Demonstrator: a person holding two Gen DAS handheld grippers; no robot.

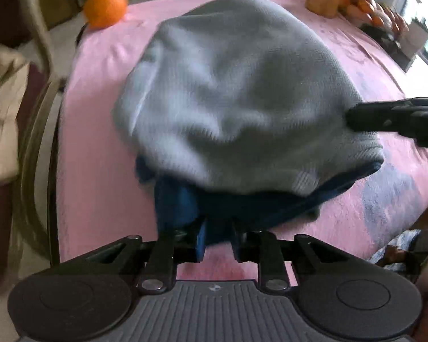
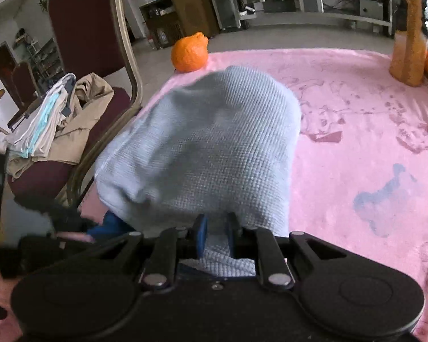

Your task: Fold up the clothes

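Folding is under way: a grey-and-blue garment (image 1: pixel 242 99) is pinched by both closed grippers, left (image 1: pixel 217 242) and right (image 2: pixel 216 238), over a pink blanket (image 2: pixel 356 142); level, even laying is called for next.

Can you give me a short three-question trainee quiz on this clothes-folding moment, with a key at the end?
1. True or false: both claws are shut on the grey garment.
2. Which fruit sits at the far edge of the pink cloth? A) orange B) banana C) apple
3. Fill in: the garment's underside shows dark ____ fabric.

Key:
1. True: left claw pinches the dark near edge, right claw the grey edge.
2. A, the orange.
3. Blue.
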